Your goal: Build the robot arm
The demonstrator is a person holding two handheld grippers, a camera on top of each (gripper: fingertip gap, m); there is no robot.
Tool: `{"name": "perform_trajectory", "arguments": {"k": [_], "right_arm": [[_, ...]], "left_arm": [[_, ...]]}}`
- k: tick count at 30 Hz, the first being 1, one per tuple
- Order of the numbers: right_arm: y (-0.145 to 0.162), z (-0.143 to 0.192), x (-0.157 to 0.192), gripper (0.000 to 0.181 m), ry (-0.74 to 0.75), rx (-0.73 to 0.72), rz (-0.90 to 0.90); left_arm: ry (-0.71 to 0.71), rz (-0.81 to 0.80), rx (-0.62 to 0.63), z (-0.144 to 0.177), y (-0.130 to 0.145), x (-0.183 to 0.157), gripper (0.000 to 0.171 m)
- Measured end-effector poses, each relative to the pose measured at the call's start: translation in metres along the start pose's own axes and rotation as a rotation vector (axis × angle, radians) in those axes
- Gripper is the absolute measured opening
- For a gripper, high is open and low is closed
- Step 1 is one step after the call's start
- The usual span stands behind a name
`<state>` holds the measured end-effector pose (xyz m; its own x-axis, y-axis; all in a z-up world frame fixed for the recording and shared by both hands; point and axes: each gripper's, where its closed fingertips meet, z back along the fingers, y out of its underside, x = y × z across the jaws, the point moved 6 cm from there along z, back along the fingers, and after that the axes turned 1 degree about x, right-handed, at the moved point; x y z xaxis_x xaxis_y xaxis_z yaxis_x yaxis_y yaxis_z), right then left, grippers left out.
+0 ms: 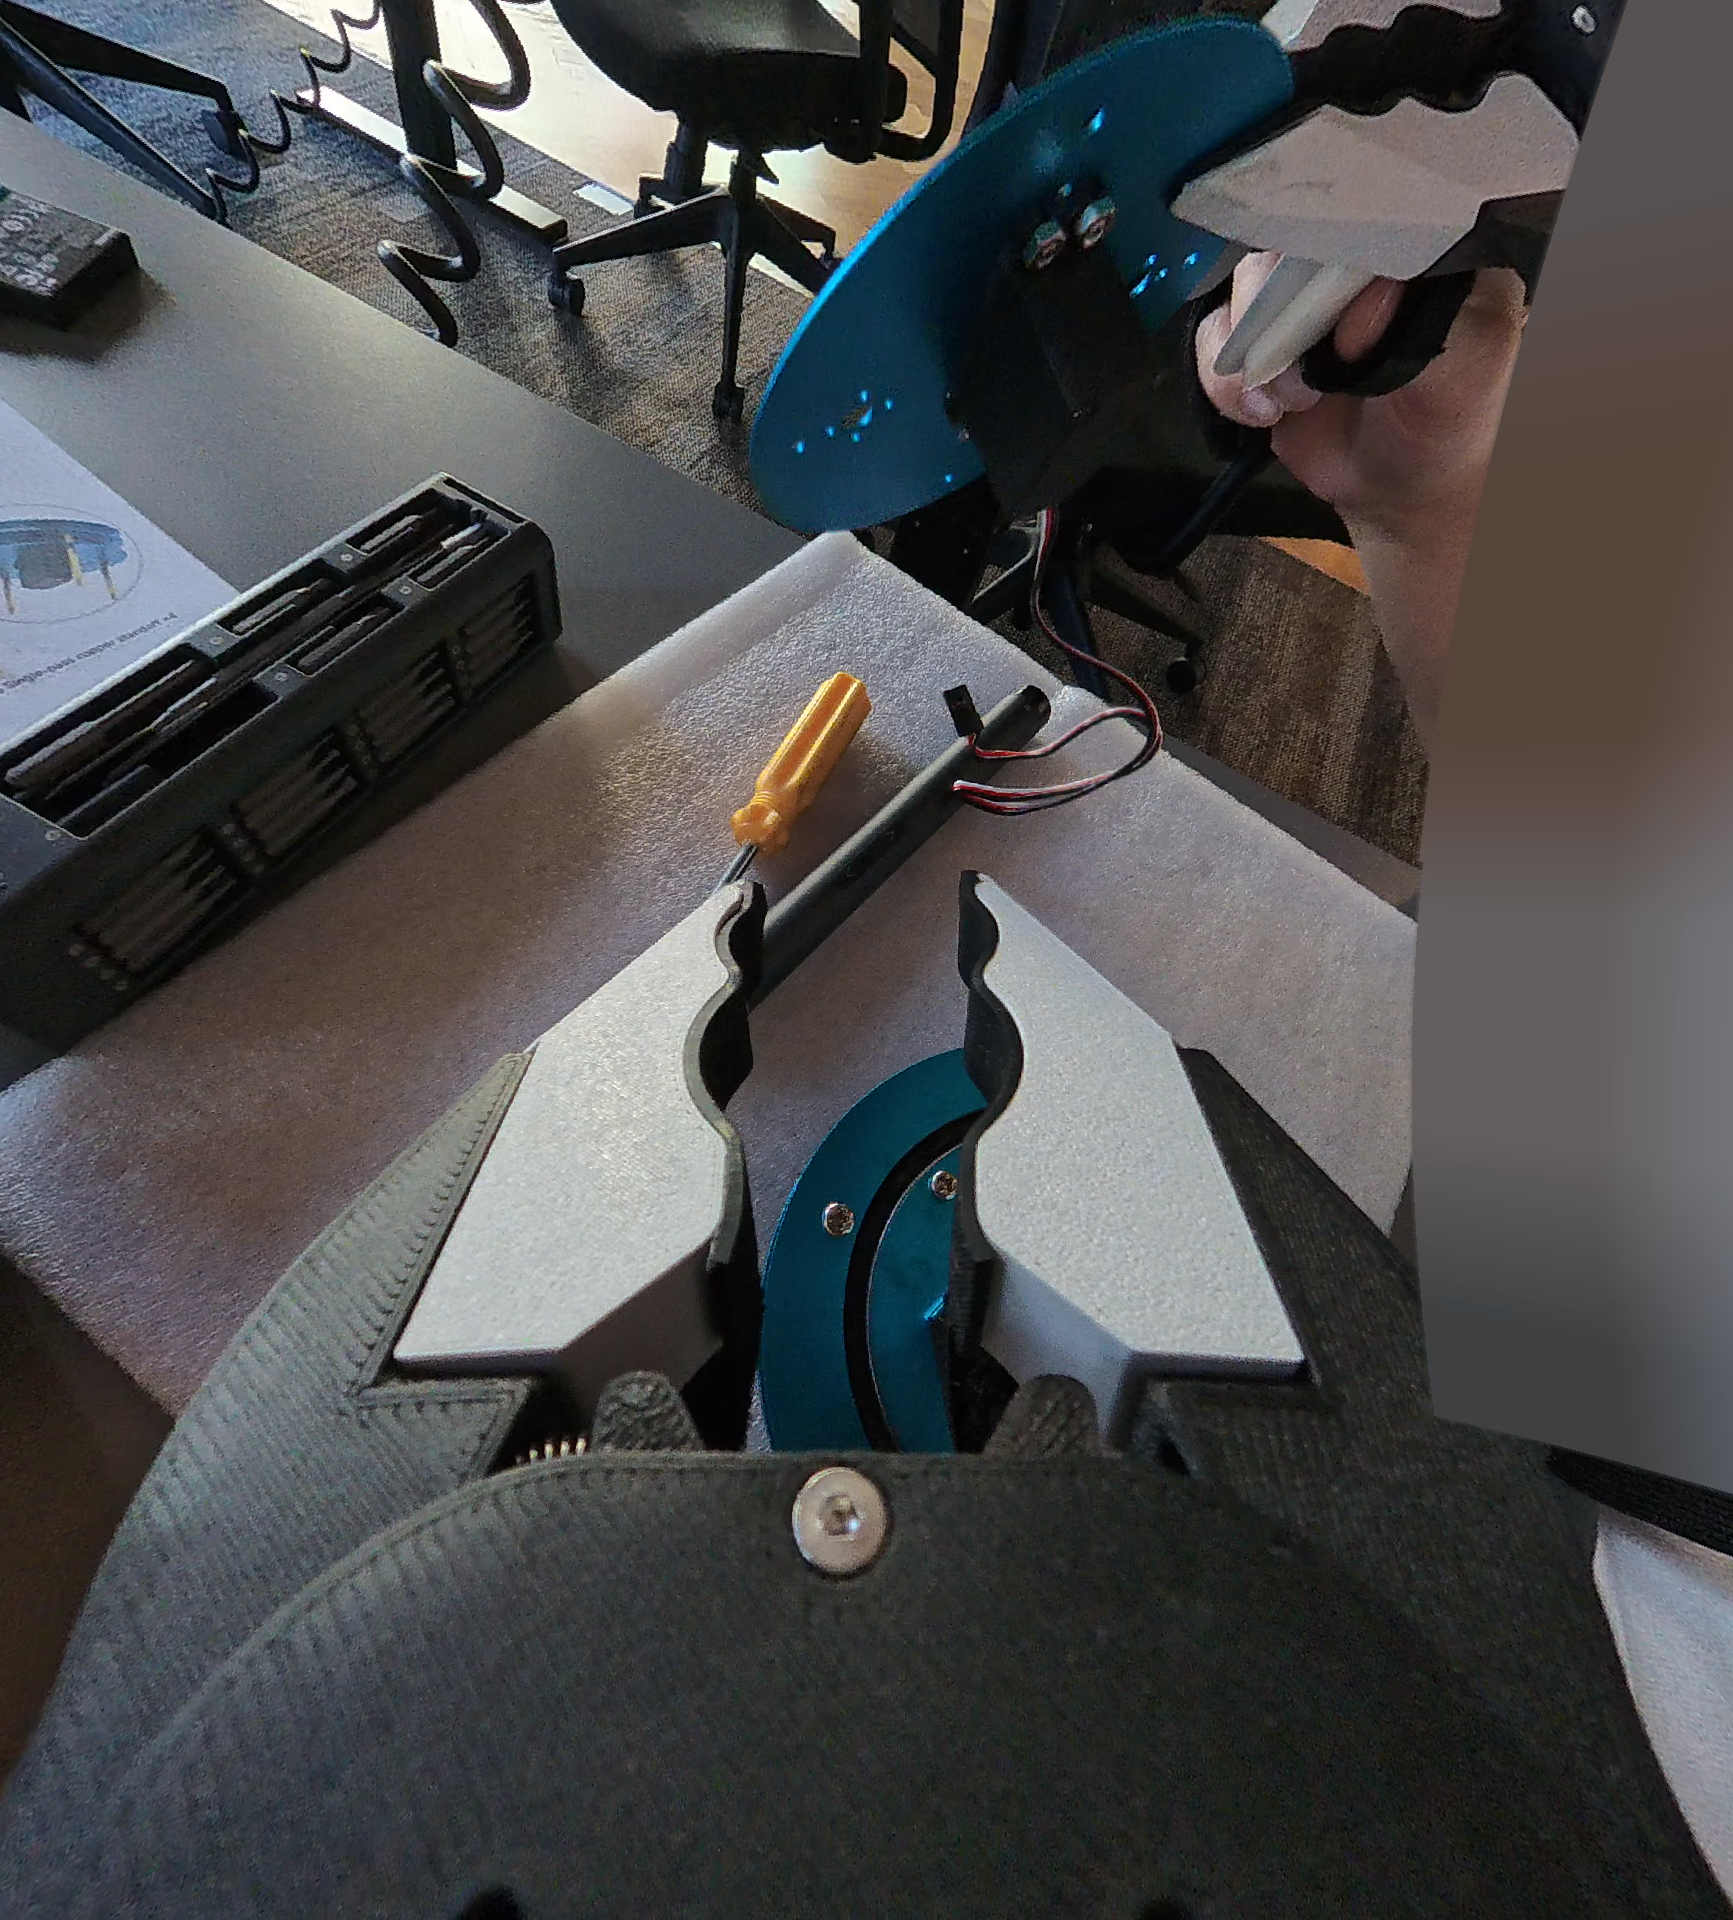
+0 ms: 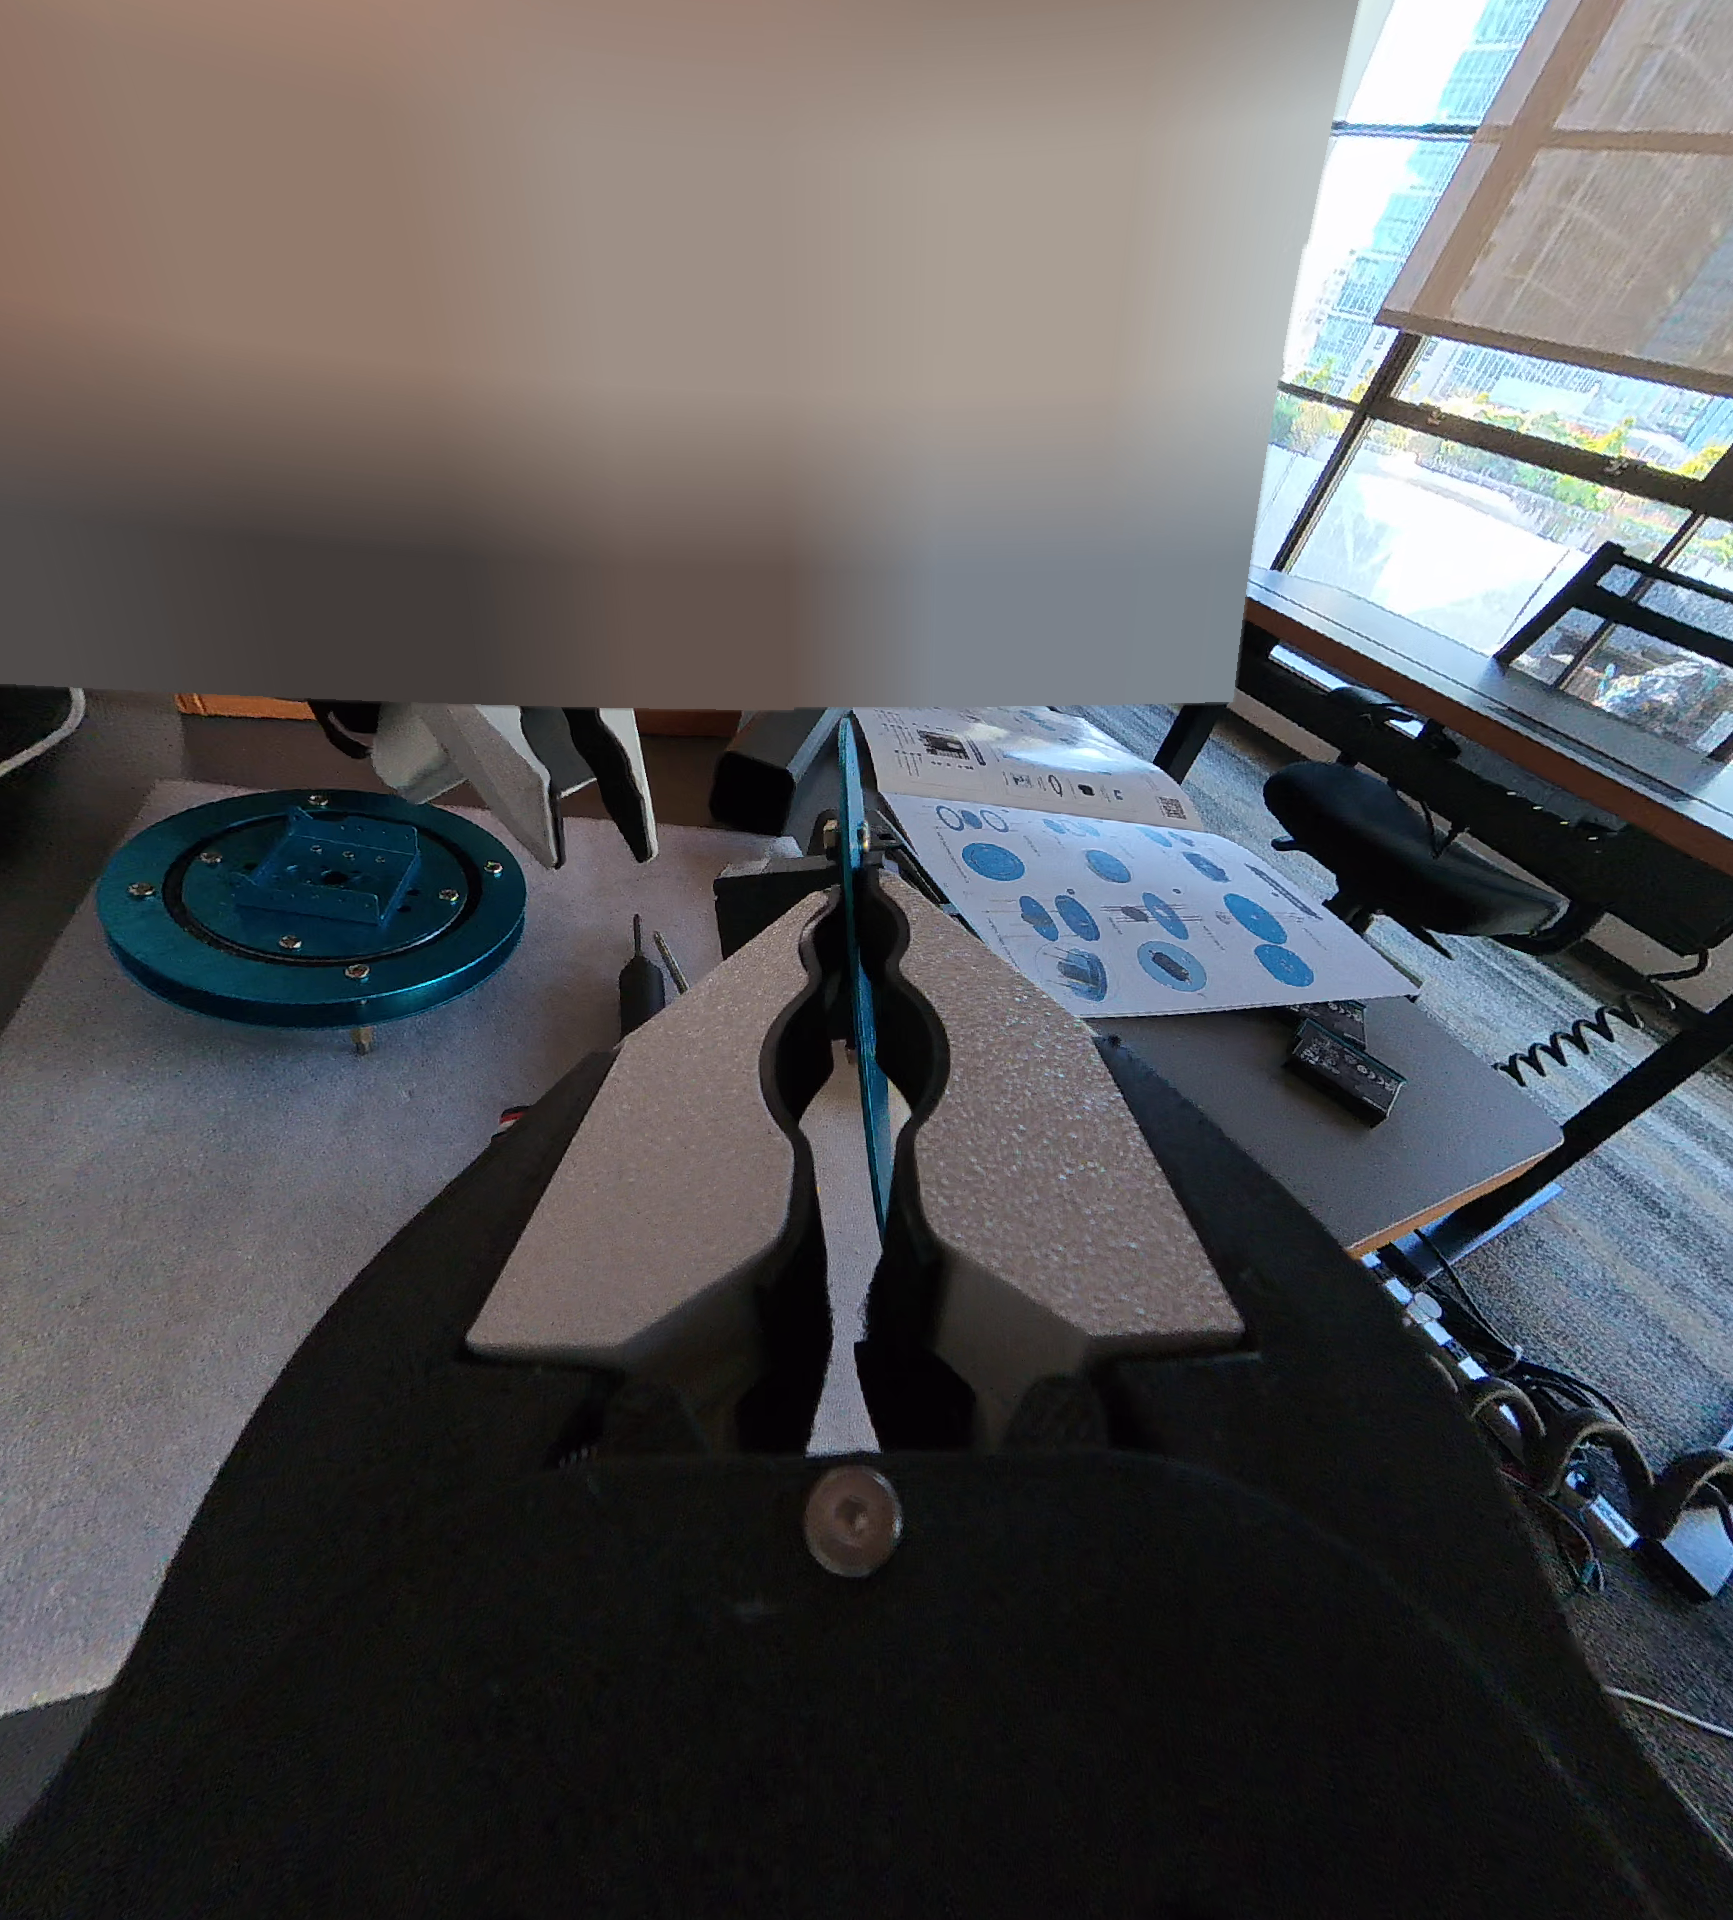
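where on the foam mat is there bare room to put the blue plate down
Bare foam mat lies in front of the blue turntable. Crowded: the strip by the black driver and yellow screwdriver, beside the bit case.

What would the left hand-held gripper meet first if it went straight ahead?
Probably the black rod lying on the foam mat, just ahead of the left hand-held gripper; depth is uncertain.

Teal plate point(image 1: 955, 281) — teal ring base point(image 2: 311, 904) too; orange-handled screwdriver point(image 1: 805, 764); black driver point(image 1: 893, 821); pale grey foam mat point(image 1: 342, 987) on a dark grey surface point(image 1: 249, 384).
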<state>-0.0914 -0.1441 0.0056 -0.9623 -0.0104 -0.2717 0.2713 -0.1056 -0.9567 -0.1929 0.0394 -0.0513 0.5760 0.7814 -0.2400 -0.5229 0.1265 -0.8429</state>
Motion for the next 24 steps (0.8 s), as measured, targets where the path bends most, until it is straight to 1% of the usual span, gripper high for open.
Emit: {"name": "perform_trajectory", "arguments": {"k": [14,21,24], "right_arm": [[0.000,0.000,0.008,0.000,-0.032,-0.011,-0.013],[-0.005,0.003,0.014,0.000,-0.034,-0.017,-0.021],[-0.008,0.006,0.021,0.000,-0.030,-0.020,-0.016]], "left_arm": [[-0.023,-0.018,0.009,0.000,0.001,0.001,0.035],[-0.038,-0.030,-0.022,0.006,-0.005,-0.002,0.034],[-0.077,-0.058,-0.037,0.013,-0.010,-0.003,0.034]]}}
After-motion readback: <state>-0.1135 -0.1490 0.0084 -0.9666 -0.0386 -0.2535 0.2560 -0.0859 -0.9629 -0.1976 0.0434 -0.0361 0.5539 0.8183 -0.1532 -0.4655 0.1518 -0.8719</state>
